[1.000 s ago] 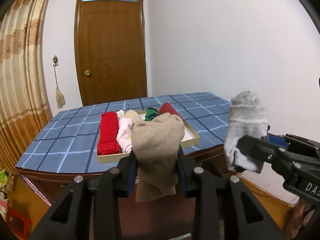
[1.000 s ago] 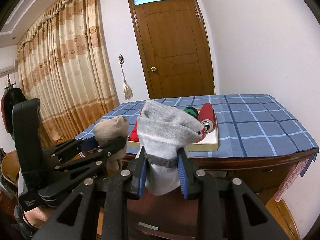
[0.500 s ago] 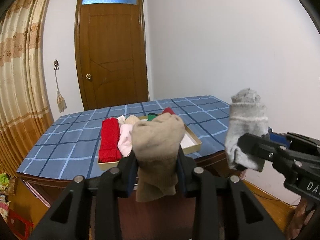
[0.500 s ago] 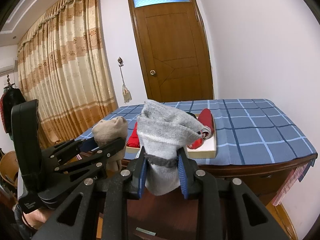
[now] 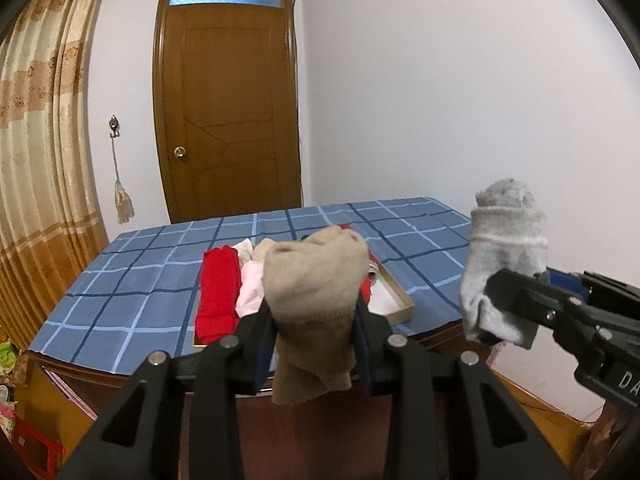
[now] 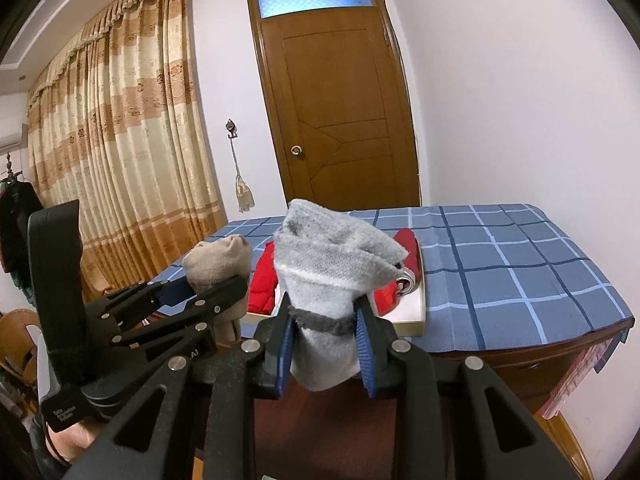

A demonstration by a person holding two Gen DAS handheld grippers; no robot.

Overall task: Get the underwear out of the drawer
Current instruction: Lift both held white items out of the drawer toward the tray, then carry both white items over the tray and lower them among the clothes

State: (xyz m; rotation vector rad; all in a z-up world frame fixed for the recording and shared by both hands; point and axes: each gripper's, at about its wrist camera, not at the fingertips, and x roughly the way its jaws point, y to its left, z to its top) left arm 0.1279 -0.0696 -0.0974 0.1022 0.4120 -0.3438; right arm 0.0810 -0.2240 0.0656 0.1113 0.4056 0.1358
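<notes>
My left gripper (image 5: 314, 344) is shut on a beige rolled garment (image 5: 316, 280), held up in the air in front of the table. My right gripper (image 6: 325, 344) is shut on a grey rolled garment (image 6: 332, 256), also held aloft; it shows at the right of the left wrist view as the grey garment (image 5: 504, 240). The left gripper with the beige garment (image 6: 218, 260) appears at the left of the right wrist view. Behind both, a shallow wooden drawer tray (image 5: 402, 306) lies on the table and holds red (image 5: 218, 288), pink and other folded clothes.
The table carries a blue checked cloth (image 5: 132, 292) and stands against a white wall. A brown door (image 5: 228, 120) is behind it and tan curtains (image 6: 116, 140) hang at the left. A dark garment hangs at the far left.
Both grippers have drawn back from the table with their garments, so the tray and table look smaller and farther. Neither grip has changed.
</notes>
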